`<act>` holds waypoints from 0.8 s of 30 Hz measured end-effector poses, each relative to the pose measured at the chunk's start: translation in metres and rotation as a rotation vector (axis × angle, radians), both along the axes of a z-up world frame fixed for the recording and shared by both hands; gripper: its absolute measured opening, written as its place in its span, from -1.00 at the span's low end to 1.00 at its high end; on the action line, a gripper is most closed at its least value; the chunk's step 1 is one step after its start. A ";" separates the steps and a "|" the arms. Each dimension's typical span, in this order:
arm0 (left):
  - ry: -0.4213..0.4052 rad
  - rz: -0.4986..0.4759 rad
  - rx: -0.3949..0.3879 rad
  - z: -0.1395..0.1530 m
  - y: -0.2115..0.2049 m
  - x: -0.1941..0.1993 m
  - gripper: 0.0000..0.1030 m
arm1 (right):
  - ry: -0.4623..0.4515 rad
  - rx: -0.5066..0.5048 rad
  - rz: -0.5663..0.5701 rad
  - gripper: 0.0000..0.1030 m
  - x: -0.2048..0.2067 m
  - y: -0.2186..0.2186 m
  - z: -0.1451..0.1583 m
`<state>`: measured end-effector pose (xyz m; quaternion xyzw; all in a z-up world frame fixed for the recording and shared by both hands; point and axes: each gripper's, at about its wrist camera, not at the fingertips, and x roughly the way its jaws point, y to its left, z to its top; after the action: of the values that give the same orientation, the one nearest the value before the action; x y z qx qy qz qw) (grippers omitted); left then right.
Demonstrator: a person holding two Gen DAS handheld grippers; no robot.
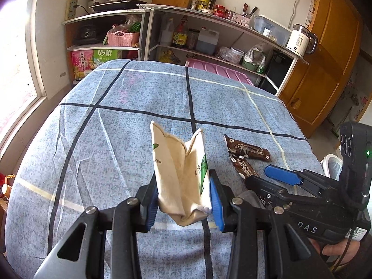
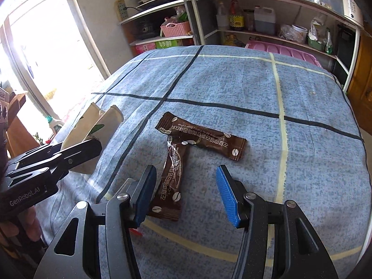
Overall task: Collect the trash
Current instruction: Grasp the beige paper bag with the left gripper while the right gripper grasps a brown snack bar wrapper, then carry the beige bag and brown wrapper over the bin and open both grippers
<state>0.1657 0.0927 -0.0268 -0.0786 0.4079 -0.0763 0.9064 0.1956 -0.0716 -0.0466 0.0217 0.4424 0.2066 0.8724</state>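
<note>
Left claw [image 1: 183, 200], lower centre, clamped on a crumpled cream paper carton [image 1: 180, 174], lifting it clear for disposal. Right claw [image 2: 184, 194], jaws apart, straddles two brown foil coffee sachets [image 2: 186, 153] lying mid-frame on the blue checked tabletop [image 2: 232, 81], probably readying a pickup.

Bright daylight from the window [image 2: 41, 46], blown out to white glare there. Sharp focus mid-frame; strong fisheye bending and dark vignetting at corners.
</note>
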 end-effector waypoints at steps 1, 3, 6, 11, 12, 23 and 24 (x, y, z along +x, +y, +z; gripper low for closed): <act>0.000 -0.001 0.001 0.000 0.000 -0.001 -0.22 | -0.002 -0.001 0.000 0.06 0.002 0.000 0.000; 0.000 -0.001 -0.001 0.000 0.000 -0.001 -0.22 | -0.004 -0.010 -0.001 0.03 0.002 0.002 0.000; -0.001 -0.001 -0.002 0.000 0.000 -0.003 -0.22 | -0.016 -0.041 -0.003 -0.20 0.000 0.005 -0.001; 0.000 -0.002 -0.003 0.001 -0.001 -0.006 -0.22 | -0.006 -0.027 0.021 -0.56 -0.005 0.004 -0.001; -0.001 -0.002 -0.003 0.002 -0.002 -0.007 -0.22 | -0.006 -0.025 0.026 -0.59 -0.006 0.004 0.000; -0.021 -0.029 0.009 0.013 -0.017 -0.017 -0.22 | -0.022 0.017 0.022 -0.61 -0.019 -0.008 0.008; -0.024 -0.033 0.011 0.014 -0.020 -0.018 -0.22 | -0.014 0.024 0.029 -0.61 -0.020 -0.010 0.009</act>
<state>0.1474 0.0732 -0.0123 -0.0661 0.3989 -0.0898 0.9102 0.1757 -0.0814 -0.0376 0.0242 0.4340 0.2248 0.8721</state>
